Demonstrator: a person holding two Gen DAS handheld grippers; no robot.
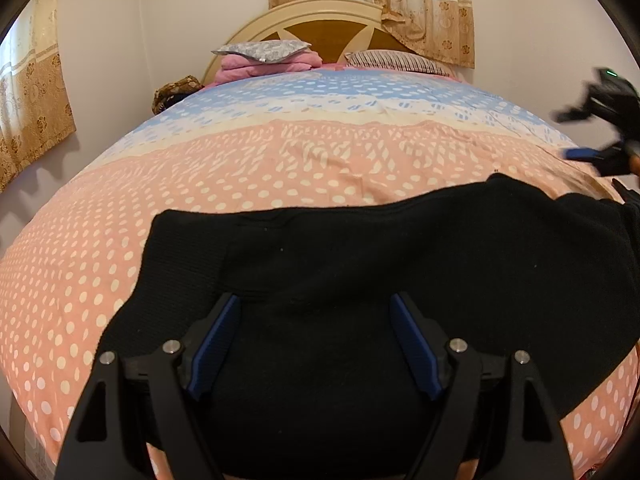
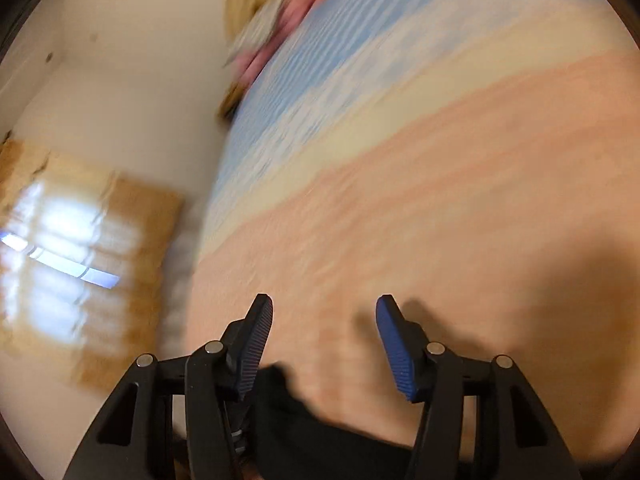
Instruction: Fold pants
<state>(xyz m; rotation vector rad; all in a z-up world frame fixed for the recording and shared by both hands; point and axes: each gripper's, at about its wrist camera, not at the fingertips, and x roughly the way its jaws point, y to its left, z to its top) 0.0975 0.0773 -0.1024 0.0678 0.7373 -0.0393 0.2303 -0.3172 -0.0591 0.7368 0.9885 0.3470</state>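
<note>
The black pants (image 1: 360, 264) lie folded in a flat bundle on the pink dotted bedspread (image 1: 200, 184), across the near part of the bed. My left gripper (image 1: 316, 300) hovers over the bundle with its jaws wide apart and nothing between them. My right gripper (image 1: 592, 136) shows blurred at the far right of the left wrist view, above the bundle's right end. In the right wrist view the right gripper (image 2: 324, 308) is open and empty over the bedspread (image 2: 440, 200), with a dark edge of the pants (image 2: 304, 424) low between its fingers. That view is motion-blurred.
A cream headboard (image 1: 320, 20) stands at the bed's far end with a grey pillow on pink folded blankets (image 1: 264, 60) and a striped pillow (image 1: 396, 60). Curtains (image 1: 36, 120) hang on the left wall. A brown patterned bundle (image 1: 172, 92) sits by the bed's far left corner.
</note>
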